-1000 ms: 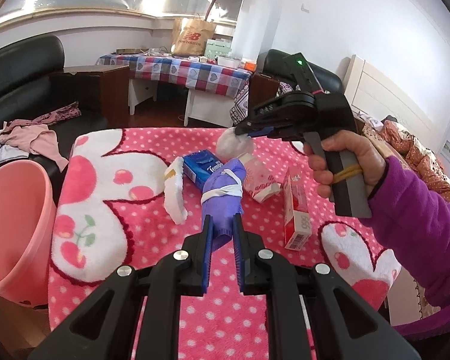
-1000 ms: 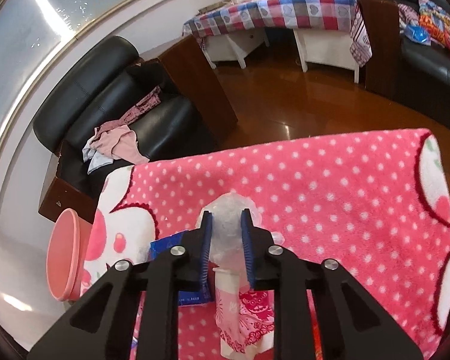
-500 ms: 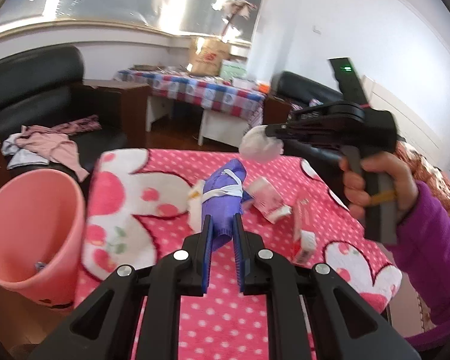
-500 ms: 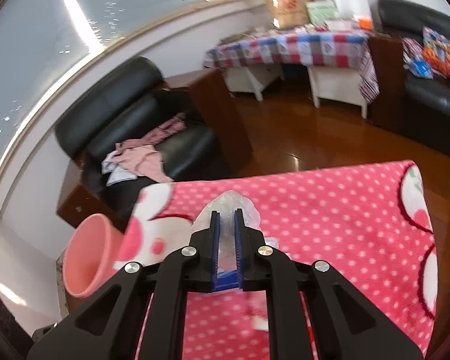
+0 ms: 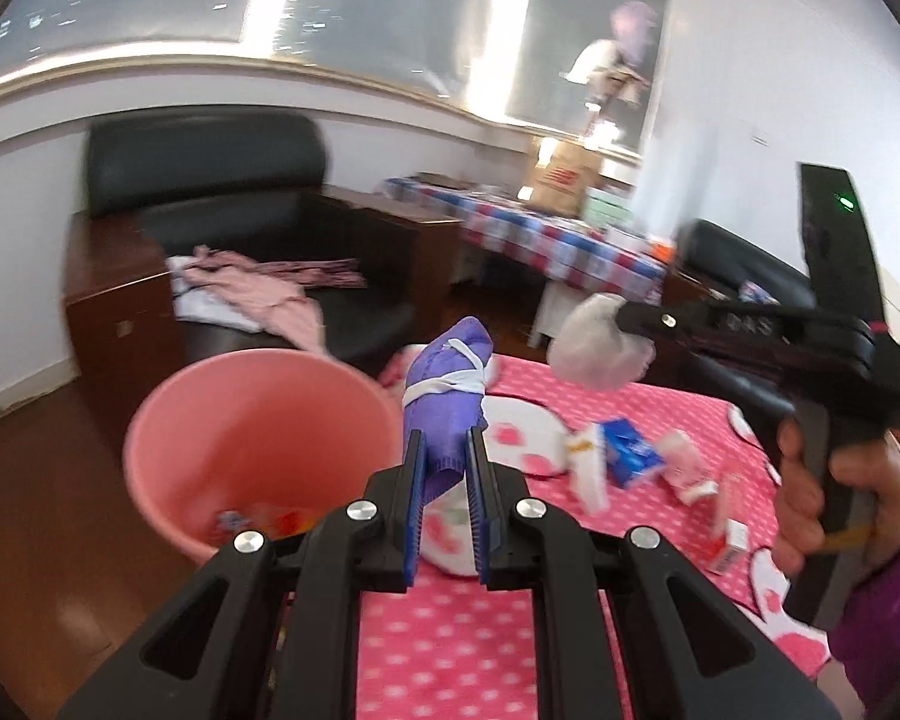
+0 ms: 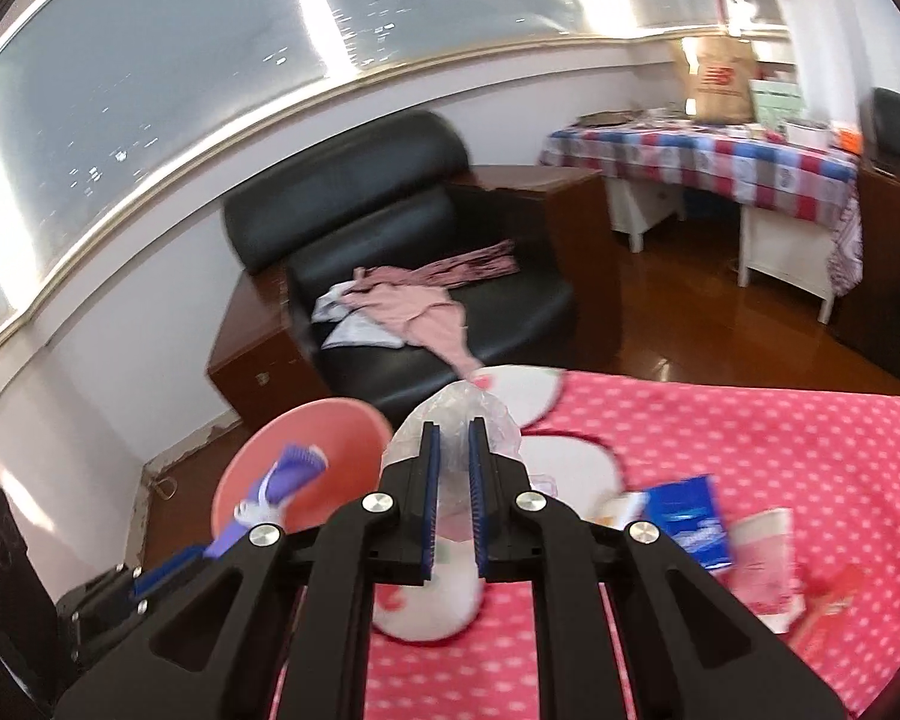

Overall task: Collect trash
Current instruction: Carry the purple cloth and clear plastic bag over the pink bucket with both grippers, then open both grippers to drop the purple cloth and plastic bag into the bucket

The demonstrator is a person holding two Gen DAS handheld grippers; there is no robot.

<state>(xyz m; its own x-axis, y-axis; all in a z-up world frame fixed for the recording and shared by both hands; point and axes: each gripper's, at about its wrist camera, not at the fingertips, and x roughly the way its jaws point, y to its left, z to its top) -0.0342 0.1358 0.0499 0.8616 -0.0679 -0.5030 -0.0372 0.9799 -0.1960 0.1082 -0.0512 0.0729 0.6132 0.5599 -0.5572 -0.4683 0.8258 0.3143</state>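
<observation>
My left gripper (image 5: 444, 468) is shut on a purple wrapped bundle with a white band (image 5: 447, 396), held in the air beside the rim of the pink bucket (image 5: 258, 438). The bundle also shows in the right wrist view (image 6: 288, 480), in front of the bucket (image 6: 336, 450). My right gripper (image 6: 453, 456) is shut on a crumpled clear plastic bag (image 6: 459, 420), held above the pink dotted table cover (image 6: 750, 438). In the left wrist view the bag (image 5: 594, 348) hangs from the right gripper (image 5: 627, 324).
A blue packet (image 5: 633, 459), a white wrapper (image 5: 588, 468), a pink packet (image 5: 687, 468) and a red-white carton (image 5: 729, 534) lie on the cover. The bucket holds some scraps (image 5: 258, 522). A black armchair with clothes (image 6: 414, 300) stands behind.
Both grippers have swung left with their loads, away from the table's middle. The bucket now sits close in front of the left gripper.
</observation>
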